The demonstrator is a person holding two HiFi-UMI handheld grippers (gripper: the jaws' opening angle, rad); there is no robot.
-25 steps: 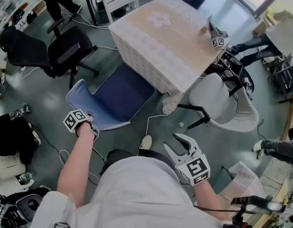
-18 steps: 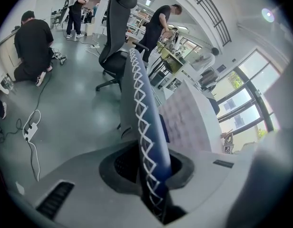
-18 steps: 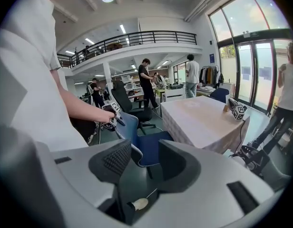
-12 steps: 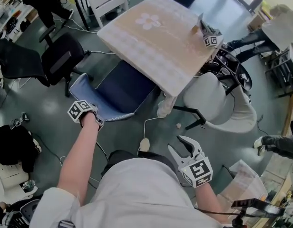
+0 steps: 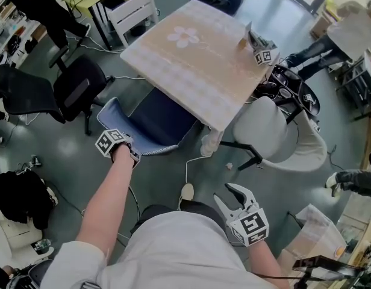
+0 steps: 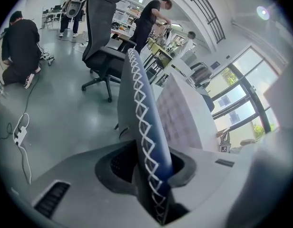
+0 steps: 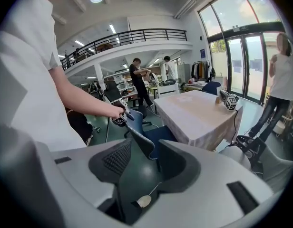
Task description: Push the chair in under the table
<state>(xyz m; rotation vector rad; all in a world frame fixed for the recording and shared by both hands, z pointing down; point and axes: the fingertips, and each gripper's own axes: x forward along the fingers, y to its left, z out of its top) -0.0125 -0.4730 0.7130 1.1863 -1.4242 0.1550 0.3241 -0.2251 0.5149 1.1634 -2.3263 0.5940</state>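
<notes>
A: Where's the chair (image 5: 164, 122) now?
B: Its seat is partly under the worktop's (image 5: 197, 53) near edge, with the backrest (image 6: 141, 108) sticking out.
A: And the tongs?
B: The left tongs (image 5: 118, 140) have just been easing apart, and the backrest rim sits loose between them. The right tongs (image 5: 223, 192) gape wide and empty, well apart from the chair.

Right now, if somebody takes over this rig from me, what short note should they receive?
Left gripper: its fingers have just been opening; the backrest edge of the blue padded chair stands between them, loosely it seems.
Right gripper: open, empty, held low, away from the chair.
Chair: seat partly under the square table with the beige patterned cloth; backrest out in the room.
Done: chair partway in.
Left: take the backrest again and push until the seat is under the table.
</notes>
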